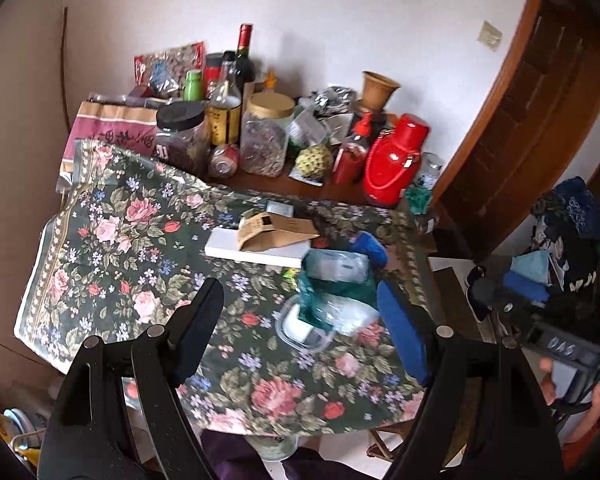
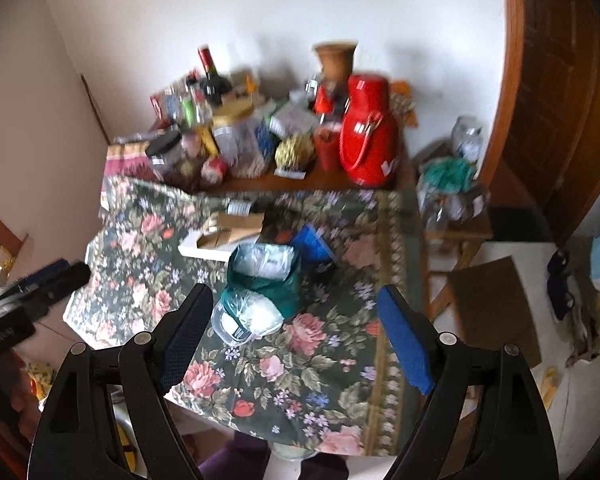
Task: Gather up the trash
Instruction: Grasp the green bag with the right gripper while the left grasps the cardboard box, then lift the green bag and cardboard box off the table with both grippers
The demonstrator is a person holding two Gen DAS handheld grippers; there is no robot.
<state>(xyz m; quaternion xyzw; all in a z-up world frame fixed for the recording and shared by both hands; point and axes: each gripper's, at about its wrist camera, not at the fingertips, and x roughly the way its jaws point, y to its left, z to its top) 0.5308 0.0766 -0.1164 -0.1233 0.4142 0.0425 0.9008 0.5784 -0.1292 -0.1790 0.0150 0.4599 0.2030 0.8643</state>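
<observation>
Both pairs of fingers stand wide apart and hold nothing. The left gripper (image 1: 300,320) and the right gripper (image 2: 296,320) each hover above the near half of a bench (image 1: 100,240) draped in a dark floral cloth, and neither touches anything on it.

Between the spread fingers, in both views, lies the nearest piece of trash: a crumpled teal plastic bag (image 1: 332,280) slumped over a clear plastic container (image 1: 300,330) near the middle of the bench. A blue item (image 1: 370,246) sits just behind it, too blurred to identify. Farther back and slightly left, a torn brown paper wrapper (image 1: 276,232) rests on a flat white box (image 1: 236,252).

Along the far edge, against the wall, stand things that look like household stock rather than rubbish: a red thermos (image 1: 392,160) at far right, a wine bottle (image 1: 245,56), a gold-lidded jar (image 1: 266,136) and a black-lidded jar (image 1: 180,136).

The collecting appears to be at the approach stage, with nothing yet picked up. The next move seems to call for one gripper to descend over the bag and close on a bunched fold, since thin film could slip from a shallow pinch and may drag the container along. No bin can be made out in either view.
</observation>
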